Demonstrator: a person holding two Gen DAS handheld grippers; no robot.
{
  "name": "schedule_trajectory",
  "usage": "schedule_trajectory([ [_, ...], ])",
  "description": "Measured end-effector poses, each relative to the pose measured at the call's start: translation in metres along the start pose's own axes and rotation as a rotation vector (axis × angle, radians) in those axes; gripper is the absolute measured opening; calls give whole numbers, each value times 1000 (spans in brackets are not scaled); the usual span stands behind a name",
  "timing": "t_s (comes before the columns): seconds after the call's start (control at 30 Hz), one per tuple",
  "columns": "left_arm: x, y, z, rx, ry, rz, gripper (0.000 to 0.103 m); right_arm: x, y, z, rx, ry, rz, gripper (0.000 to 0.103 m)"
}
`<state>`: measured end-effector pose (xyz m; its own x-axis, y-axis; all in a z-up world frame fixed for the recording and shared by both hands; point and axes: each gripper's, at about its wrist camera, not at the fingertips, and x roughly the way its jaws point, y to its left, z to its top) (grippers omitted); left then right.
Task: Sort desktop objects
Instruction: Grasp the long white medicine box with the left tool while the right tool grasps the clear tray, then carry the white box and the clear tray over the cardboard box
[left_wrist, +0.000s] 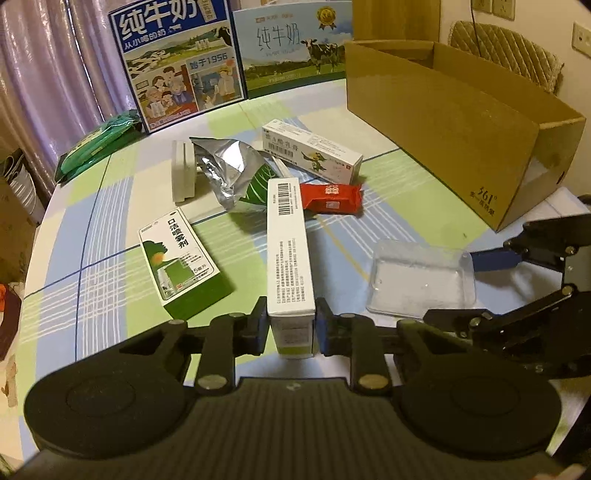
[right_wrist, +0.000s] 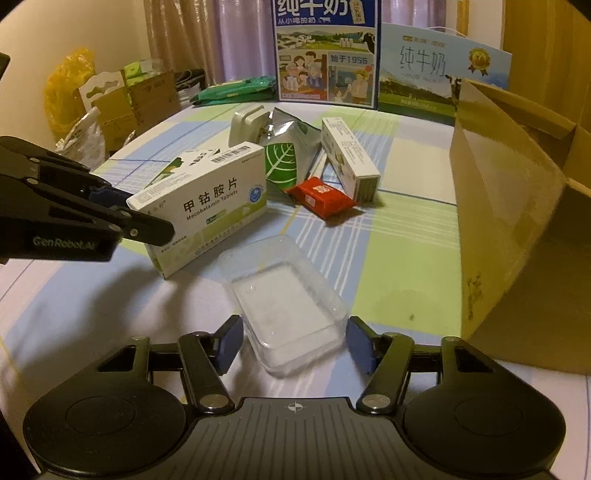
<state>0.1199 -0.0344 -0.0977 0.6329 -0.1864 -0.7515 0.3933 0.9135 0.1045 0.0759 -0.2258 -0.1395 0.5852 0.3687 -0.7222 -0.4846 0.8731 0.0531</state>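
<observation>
Left gripper (left_wrist: 291, 326): we see it clamped on the white cardboard Mecobalamin tablet box (left_wrist: 290, 251), held on edge above the checked tablecloth (left_wrist: 92, 266).
Right gripper (right_wrist: 293, 345): spread wide, its blue pads (right_wrist: 360, 345) either side of one clear, glossy plastic tray (right_wrist: 288, 306), not touching.
Cartons: we count two more medicine boxes, green-white (left_wrist: 181, 262) and long white (left_wrist: 314, 151).
Wrappers: one crinkled foil pouch (left_wrist: 229, 170), one red packet (left_wrist: 330, 197).
Corrugated cardboard box (left_wrist: 443, 129): one, open, right.

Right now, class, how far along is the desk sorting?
Nothing visibly sorted; what shows of the cardboard box looks empty. In hand: the left gripper clamps the Mecobalamin tablet box; the open right gripper straddles the clear tray. Left: red packet, foil bag, spray box.
</observation>
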Motion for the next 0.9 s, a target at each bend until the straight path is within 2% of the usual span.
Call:
schedule_trajectory([
  [0.2, 0, 1, 1, -17, -12, -3, 24, -15, 6, -8, -44, 20, 25, 59],
  [0.27, 1, 1, 3, -17, -18, -8, 25, -16, 9, -8, -81, 1, 18, 65],
  [0.33, 3, 0, 5, -15, -18, -10, 25, -12, 9, -4, -102, -10, 21, 68],
  [0.57, 10, 3, 14, -26, -27, -7, 26, 11, 7, 3, -132, -5, 73, 68],
  [0.6, 11, 3, 15, -26, -28, -5, 26, 13, 5, 4, -121, 2, 81, 67],
  [0.67, 12, 2, 17, -23, -28, -7, 25, 13, 1, 4, -86, 10, 84, 56],
  [0.7, 13, 2, 17, -19, -29, -7, 26, 11, 0, 4, -76, 11, 75, 54],
  [0.77, 14, 0, 19, -14, -27, -7, 26, 7, -1, 2, -64, 8, 31, 54],
  [0.9, 21, -2, 25, -9, -14, -26, 28, 4, -4, 1, -40, 13, 23, 54],
])
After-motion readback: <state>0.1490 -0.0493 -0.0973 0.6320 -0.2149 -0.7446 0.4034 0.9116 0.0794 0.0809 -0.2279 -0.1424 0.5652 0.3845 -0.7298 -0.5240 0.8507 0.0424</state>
